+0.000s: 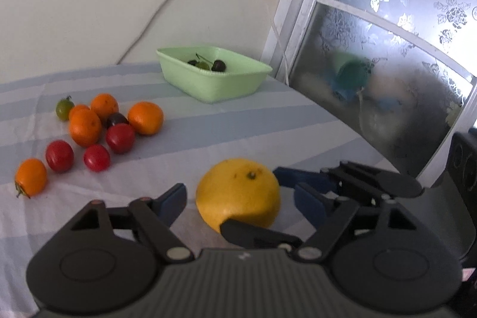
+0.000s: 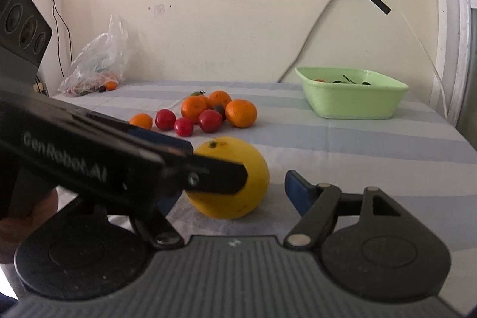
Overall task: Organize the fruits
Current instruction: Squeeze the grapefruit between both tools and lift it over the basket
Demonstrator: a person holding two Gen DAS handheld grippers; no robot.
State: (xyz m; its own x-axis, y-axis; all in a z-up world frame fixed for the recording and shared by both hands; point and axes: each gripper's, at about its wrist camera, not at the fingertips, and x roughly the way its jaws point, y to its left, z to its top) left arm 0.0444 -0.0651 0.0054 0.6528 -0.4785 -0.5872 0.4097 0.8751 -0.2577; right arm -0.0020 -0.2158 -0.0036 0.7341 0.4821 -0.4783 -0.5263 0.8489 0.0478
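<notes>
**A:** Start big. What does the left wrist view have that the right one lacks?

**B:** The frosted window (image 1: 387, 35) with its flower pattern, just right of the worktop (image 1: 268, 124) and its striped cloth. The right wrist view has instead a crumpled plastic bag (image 2: 95, 64) in the far left corner against the wall, with small fruit inside.

**A:** And the claws?

**B:** The left claw (image 1: 238, 195) is spread apart with the yellow citrus (image 1: 235, 187) between its pads, a gap showing on each side. The right claw (image 2: 231, 187) is wide apart around the same fruit. Its right pad is clear of the peel; its left pad is hidden behind the left claw, which crosses in from the left and covers part of the fruit.

**A:** So the citrus is held?

**B:** No, it sits on the cloth at the near edge.

**A:** The green tub (image 1: 214, 85)?

**B:** At the far right, near the window. From the left you see dark cherries (image 1: 219, 65) inside; from the right mostly stems above the rim.

**A:** The rest?

**B:** A cluster mid-cloth, well apart from the tub: oranges (image 1: 146, 118), red tomatoes (image 1: 120, 137), one dark fruit (image 1: 116, 119) wedged among them, one small green fruit (image 1: 64, 108) at the back.
</notes>
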